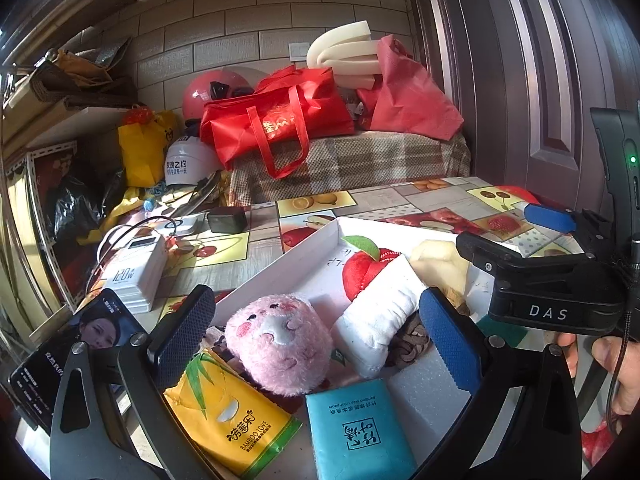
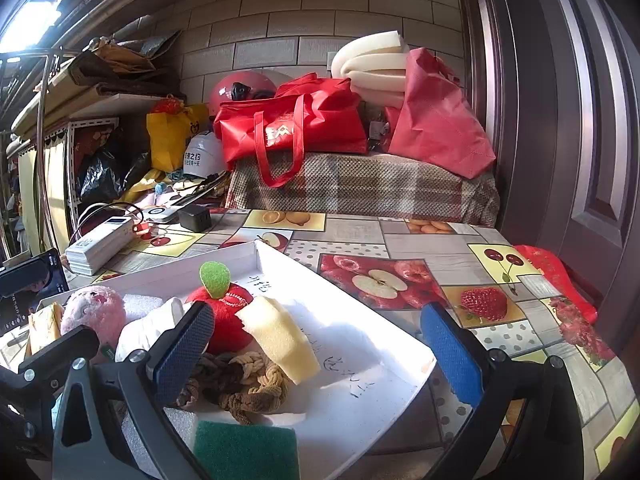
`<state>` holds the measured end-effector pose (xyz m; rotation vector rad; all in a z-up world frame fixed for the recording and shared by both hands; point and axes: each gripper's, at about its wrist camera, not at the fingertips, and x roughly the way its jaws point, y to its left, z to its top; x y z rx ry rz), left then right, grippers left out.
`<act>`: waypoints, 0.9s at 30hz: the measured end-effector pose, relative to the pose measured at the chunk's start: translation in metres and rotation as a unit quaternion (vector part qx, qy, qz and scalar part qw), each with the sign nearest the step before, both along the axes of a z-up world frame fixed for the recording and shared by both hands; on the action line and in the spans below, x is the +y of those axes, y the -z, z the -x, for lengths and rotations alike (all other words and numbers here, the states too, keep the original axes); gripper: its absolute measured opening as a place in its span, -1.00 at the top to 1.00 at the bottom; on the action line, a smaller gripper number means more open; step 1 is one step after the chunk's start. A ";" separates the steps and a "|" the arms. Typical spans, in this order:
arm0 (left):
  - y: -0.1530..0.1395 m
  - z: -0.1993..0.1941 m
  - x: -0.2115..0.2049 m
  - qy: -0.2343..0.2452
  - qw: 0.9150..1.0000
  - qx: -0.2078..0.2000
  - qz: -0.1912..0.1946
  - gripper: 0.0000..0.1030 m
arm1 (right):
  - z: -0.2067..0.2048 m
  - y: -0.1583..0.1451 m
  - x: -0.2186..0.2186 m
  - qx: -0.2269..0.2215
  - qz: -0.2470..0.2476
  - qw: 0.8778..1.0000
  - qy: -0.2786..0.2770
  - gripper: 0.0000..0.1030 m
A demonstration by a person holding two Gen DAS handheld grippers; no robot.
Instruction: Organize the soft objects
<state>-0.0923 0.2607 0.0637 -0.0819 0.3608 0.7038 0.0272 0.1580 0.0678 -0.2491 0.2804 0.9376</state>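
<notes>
A white tray (image 2: 360, 408) on the table holds soft things: a pink plush (image 1: 280, 344), a red plush apple (image 2: 224, 320), a white cloth roll (image 1: 380, 312), a yellow sponge (image 2: 280, 340), a brown braided rope (image 2: 244, 380), a green scouring pad (image 2: 248, 448) and white foam (image 1: 424, 396). A yellow tissue pack (image 1: 228, 412) and a blue tissue pack (image 1: 356, 432) lie at the near edge. My left gripper (image 1: 316, 336) is open and empty over the pink plush. My right gripper (image 2: 316, 356) is open and empty over the sponge and rope; it also shows in the left wrist view (image 1: 552, 280).
A phone (image 1: 68, 356), a white power bank (image 1: 136, 272) with cables and a black charger (image 1: 226, 219) lie at the table's left. Behind the table a plaid-covered bench (image 2: 360, 188) holds red bags (image 2: 292, 128), helmets and foam. A door (image 2: 580, 120) stands at the right.
</notes>
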 end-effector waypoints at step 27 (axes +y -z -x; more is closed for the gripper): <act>-0.003 0.045 -0.069 0.010 1.000 -0.028 0.005 -1.00 | 0.069 0.004 -0.122 0.028 -0.006 0.999 -0.032 -1.00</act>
